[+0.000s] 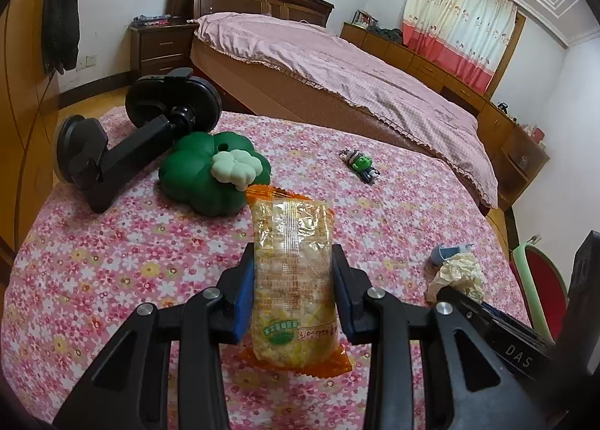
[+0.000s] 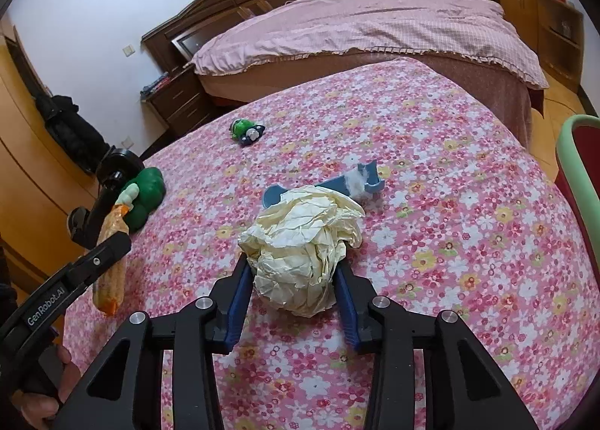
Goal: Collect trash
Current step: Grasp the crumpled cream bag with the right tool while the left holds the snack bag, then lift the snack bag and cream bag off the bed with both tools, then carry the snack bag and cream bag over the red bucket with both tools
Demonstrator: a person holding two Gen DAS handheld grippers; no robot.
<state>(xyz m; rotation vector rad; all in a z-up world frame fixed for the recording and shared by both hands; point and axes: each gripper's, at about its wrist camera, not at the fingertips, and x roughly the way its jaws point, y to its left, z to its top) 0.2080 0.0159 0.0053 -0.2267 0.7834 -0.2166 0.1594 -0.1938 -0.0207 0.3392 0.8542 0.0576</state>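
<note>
My left gripper (image 1: 293,261) is shut on an orange and clear snack wrapper (image 1: 292,272) and holds it above the floral tablecloth (image 1: 131,261). The wrapper also shows in the right wrist view (image 2: 112,265), clamped in the left gripper (image 2: 108,242). My right gripper (image 2: 294,268) is shut on a crumpled cream paper ball (image 2: 303,246). The paper ball shows at the right of the left wrist view (image 1: 457,274).
On the table lie a green broccoli toy (image 1: 210,175), a black suction-cup mount (image 1: 123,141), a small green figure (image 1: 362,164) and a blue plastic piece (image 2: 337,182). A pink-covered bed (image 1: 337,66) stands beyond. A red chair (image 2: 581,175) is at the right.
</note>
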